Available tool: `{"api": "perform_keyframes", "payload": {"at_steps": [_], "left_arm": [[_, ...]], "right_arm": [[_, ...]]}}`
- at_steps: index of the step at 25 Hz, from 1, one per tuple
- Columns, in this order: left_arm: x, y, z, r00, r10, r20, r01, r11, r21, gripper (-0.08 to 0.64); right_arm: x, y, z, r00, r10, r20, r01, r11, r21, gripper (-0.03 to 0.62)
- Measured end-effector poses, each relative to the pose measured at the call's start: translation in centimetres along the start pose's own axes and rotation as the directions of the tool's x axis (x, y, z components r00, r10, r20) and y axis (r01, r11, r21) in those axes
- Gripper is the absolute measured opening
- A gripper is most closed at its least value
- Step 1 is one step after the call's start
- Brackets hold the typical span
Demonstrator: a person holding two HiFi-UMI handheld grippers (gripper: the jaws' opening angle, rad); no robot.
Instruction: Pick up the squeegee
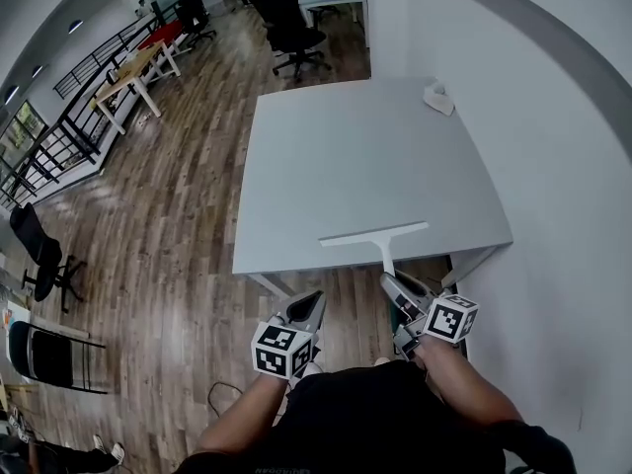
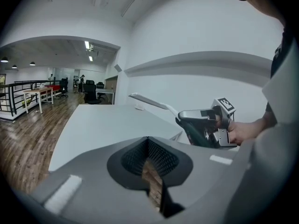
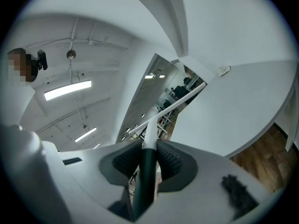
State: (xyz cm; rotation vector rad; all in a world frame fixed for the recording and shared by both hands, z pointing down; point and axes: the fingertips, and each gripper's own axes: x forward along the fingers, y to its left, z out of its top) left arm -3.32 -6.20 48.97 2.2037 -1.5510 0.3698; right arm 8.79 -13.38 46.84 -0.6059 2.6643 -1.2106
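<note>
Right gripper [image 3: 149, 143] holds the squeegee [image 1: 375, 234] (left gripper [image 2: 148, 143] closed)

Head view looks steeply down; low, close gripper views share its table [image 1: 365, 166] and squeegee [image 1: 375, 233].

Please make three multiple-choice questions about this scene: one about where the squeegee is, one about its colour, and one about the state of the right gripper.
1. In the head view, where is the blade of the squeegee?
A. on the wooden floor
B. over the near edge of the table
C. on a black chair

2. What colour is the blade?
A. red
B. white
C. yellow

3. What is the state of the right gripper?
A. open and empty
B. shut on a cup
C. shut on the squeegee

Answers:
1 B: the blade lies across the table's near edge.
2 B: the blade is white, like the tabletop.
3 C: in the right gripper view, the dark handle is clamped between both pads.
</note>
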Motion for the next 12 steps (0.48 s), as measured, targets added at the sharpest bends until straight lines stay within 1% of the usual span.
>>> {"api": "perform_keyframes", "payload": {"at_steps": [4,12], "left_arm": [[-0.04,0.69,-0.09,1.000,-0.022,-0.013,0.023,1.000,0.015,0.008],[-0.13,1.25,0.69,0.999,-0.042,0.004,0.042,0.999,0.023,0.008]], "right_arm": [[0.87,0.53,-0.16,1.000,0.001,0.015,-0.001,1.000,-0.003,0.107],[1.34,0.22,-0.73,0.999,-0.030,0.009,0.030,1.000,0.006,0.107]]}}
